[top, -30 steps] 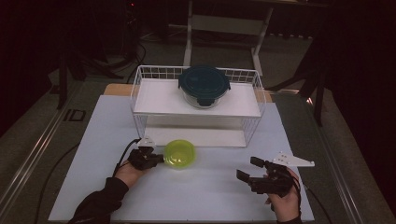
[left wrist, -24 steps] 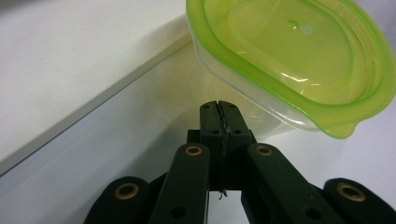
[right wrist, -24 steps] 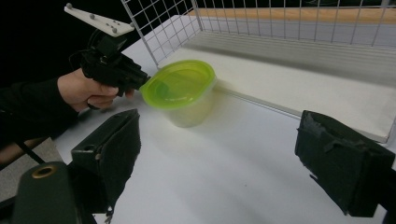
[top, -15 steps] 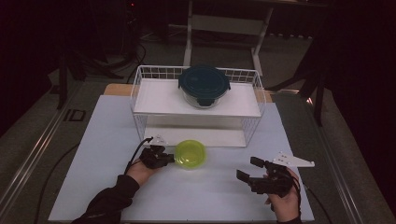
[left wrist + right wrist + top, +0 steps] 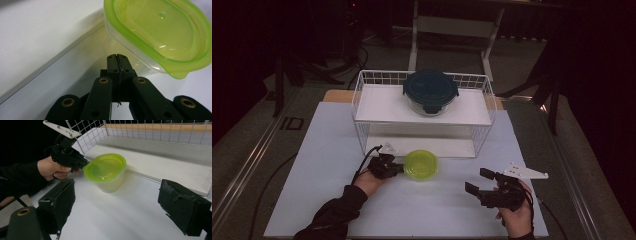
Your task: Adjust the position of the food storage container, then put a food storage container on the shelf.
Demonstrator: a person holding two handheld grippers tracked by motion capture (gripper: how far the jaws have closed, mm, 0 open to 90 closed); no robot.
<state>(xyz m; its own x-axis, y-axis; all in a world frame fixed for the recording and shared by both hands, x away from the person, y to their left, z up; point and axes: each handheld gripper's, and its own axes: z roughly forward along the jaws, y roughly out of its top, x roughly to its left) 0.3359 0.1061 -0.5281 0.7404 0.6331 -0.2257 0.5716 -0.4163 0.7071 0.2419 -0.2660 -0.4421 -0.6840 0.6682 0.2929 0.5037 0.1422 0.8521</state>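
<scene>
White tabletop, dark room: a green-lidded tub (image 5: 420, 164) stands just in front of the wire rack (image 5: 362, 100).

Left gripper (image 5: 398, 168), jaws pressed together with nothing between them, has its tips against the tub's side, on the tub's left in the high view. Right gripper (image 5: 476, 183) sits well apart to the tub's right, jaws spread wide and empty. Up on the rack's shelf behind the tub stands a glass bowl with a dark lid (image 5: 430, 90).

High view dim, dark surroundings; gripper views brighter, sharp, soft shadows.
</scene>
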